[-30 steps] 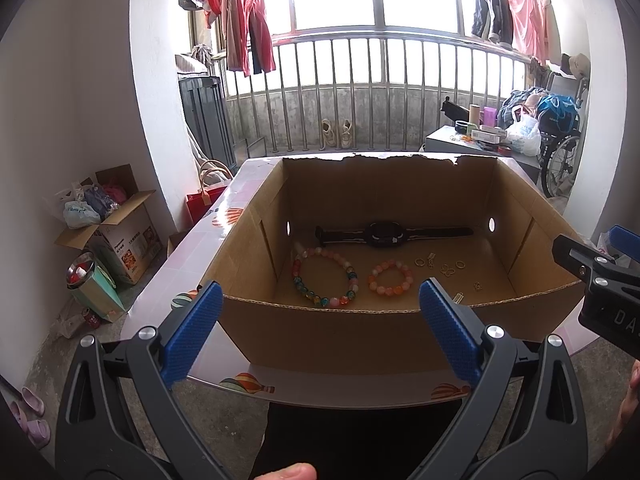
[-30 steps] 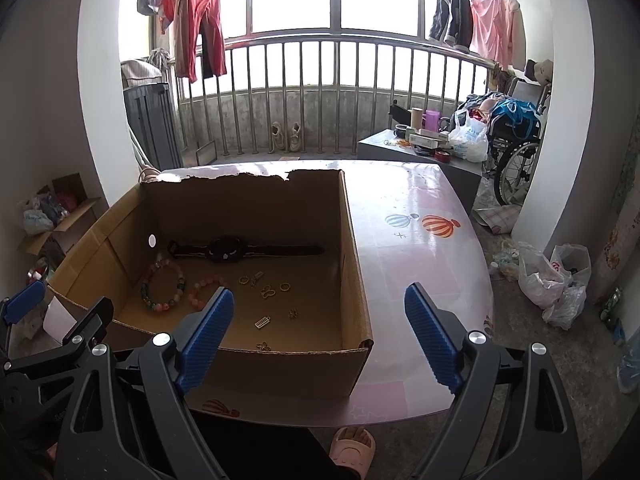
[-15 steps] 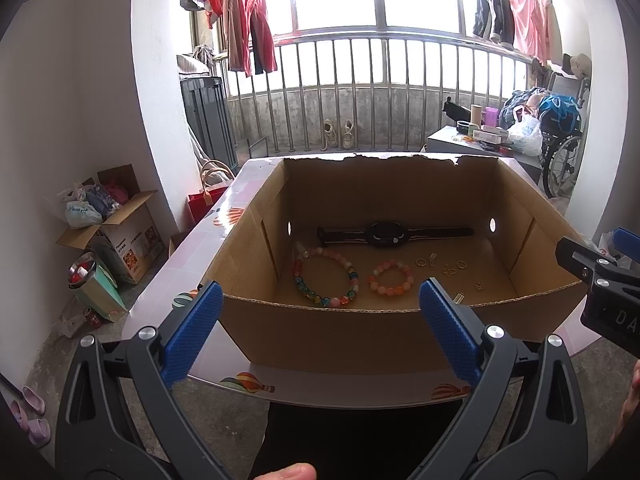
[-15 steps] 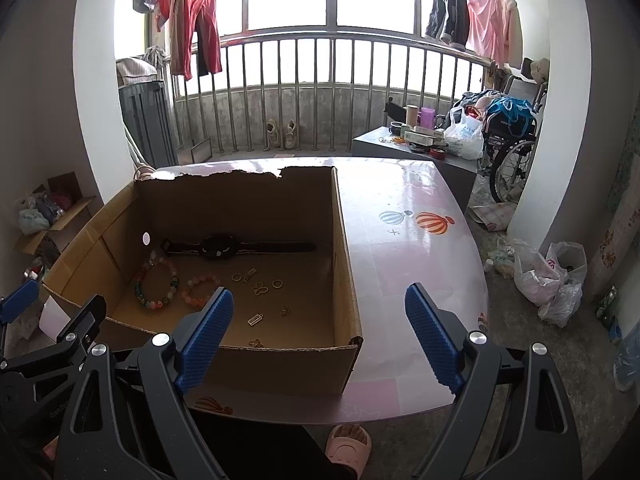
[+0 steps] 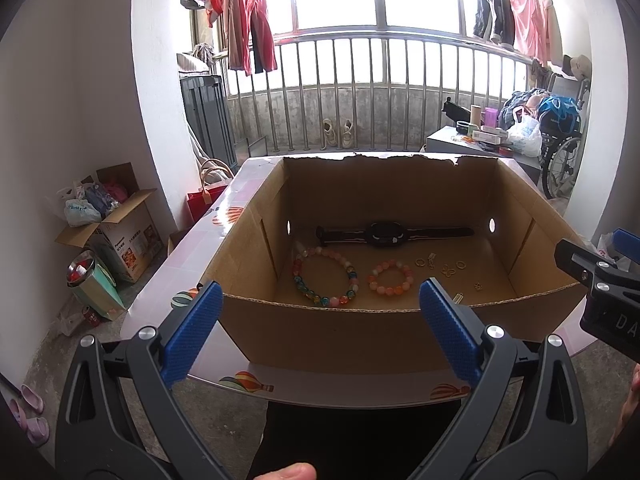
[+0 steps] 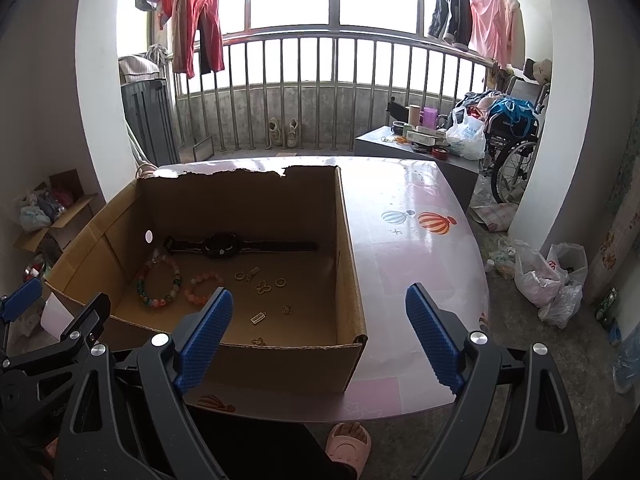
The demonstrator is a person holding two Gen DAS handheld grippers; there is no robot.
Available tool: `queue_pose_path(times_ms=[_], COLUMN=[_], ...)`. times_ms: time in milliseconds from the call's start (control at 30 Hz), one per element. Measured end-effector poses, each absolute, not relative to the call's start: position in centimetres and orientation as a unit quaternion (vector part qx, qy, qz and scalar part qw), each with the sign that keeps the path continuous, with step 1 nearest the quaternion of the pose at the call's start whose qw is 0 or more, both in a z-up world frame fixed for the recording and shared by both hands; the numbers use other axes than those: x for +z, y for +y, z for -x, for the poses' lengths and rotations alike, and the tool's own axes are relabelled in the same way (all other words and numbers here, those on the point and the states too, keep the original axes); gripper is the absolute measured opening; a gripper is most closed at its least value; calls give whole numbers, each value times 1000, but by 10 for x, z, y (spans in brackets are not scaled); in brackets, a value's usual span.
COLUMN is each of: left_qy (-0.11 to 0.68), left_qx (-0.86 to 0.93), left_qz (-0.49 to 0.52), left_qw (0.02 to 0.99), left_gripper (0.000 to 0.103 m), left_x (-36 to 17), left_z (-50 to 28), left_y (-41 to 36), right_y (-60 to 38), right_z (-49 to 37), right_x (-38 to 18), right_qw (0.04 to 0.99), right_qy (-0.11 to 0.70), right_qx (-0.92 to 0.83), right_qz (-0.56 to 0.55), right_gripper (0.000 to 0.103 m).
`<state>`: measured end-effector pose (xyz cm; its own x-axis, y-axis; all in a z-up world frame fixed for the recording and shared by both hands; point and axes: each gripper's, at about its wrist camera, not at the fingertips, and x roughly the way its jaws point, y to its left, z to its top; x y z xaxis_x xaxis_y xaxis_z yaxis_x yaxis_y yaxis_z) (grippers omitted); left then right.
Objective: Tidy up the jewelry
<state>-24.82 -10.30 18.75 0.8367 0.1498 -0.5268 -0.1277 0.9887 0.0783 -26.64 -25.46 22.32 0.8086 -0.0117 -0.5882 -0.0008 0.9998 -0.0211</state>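
Left wrist view: the left gripper (image 5: 320, 316) hangs at the bottom of the frame, jaws spread and empty, short of the cardboard box (image 5: 340, 332). On the box floor at centre lie a black watch (image 5: 384, 234), a large multicoloured bead bracelet (image 5: 325, 278) and a smaller pink-orange bracelet (image 5: 391, 279) — nothing is picked yet.

Right wrist view: the right gripper (image 6: 318, 334) at bottom centre is also wide open and empty, outside the box's near wall. Small gold rings and charms (image 6: 262, 286) sit left of centre. Next comes, I judge, a reach over the wall — fine pinching needed.

Open-jawed left gripper (image 5: 320, 328) before cardboard box (image 5: 352, 332), watch (image 5: 386, 234), two bead bracelets (image 5: 325, 276) inside
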Motion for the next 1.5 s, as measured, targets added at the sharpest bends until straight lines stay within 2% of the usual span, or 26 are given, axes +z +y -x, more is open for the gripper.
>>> queue_pose_path(times_ms=[1500], left_qy=[279], left_qx=[76], left_qz=[-10], left_qw=[957], left_gripper=[95], left_x=[187], left_z=[254], left_y=[-109], right_y=[-250], right_z=[266], right_x=[221], right_qw=[950], right_qy=[311], right_qx=[6], right_qz=[16], right_gripper=[87])
